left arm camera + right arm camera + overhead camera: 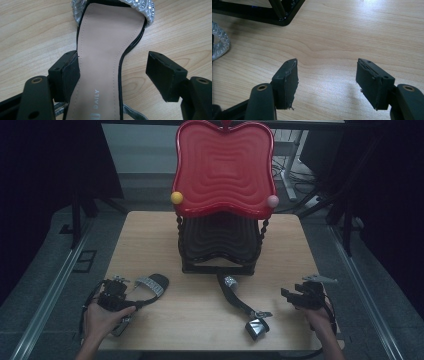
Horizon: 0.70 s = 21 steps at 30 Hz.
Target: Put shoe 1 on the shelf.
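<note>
A black sandal [151,286] with a glittering silver toe strap [142,6] lies flat on the wooden table [200,320] at the front left. Its tan insole [105,50] runs between the fingers of my left gripper [115,62]. The left pad [71,72] sits against the insole's edge and the right pad [162,72] stands well clear, so the gripper [131,294] is open. A second sandal [240,302] lies on its side at the front centre, heel [257,328] towards me. My right gripper [286,294] hovers open over bare wood [325,67], right of that sandal.
A two-tier rack stands at the back centre, with a red wavy tray [223,167] on top and a black one [220,237] below. Its black base [262,12] shows in the right gripper view, with a bit of silver strap [218,40] at the left edge.
</note>
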Each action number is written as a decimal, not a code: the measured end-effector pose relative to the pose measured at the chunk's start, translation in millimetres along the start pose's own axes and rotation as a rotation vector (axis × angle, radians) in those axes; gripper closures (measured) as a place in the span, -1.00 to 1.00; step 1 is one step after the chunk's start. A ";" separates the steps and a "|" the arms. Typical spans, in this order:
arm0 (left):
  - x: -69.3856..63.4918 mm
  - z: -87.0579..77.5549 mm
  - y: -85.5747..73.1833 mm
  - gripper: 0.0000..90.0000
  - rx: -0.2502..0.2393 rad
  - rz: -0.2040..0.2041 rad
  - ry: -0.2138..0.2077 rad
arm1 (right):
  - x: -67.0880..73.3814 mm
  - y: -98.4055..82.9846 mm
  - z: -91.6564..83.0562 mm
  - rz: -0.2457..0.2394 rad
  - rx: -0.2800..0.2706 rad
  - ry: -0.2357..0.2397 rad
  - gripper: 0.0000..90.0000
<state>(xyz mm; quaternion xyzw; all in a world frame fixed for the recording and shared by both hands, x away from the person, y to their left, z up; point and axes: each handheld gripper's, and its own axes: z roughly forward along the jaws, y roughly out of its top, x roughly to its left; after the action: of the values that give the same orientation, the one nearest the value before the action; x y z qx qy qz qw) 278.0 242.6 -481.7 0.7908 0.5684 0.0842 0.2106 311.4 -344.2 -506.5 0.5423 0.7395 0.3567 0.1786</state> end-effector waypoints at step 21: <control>3.6 25.4 -7.2 -0.14 0.112 0.009 0.070 | -0.7 -0.4 -0.8 0.003 0.000 -0.006 -0.24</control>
<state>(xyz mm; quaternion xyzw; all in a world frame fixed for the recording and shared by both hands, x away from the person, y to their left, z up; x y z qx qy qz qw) 282.5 241.9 -508.0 0.8004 0.5758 0.0807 0.1459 310.8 -345.2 -506.3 0.5442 0.7383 0.3554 0.1804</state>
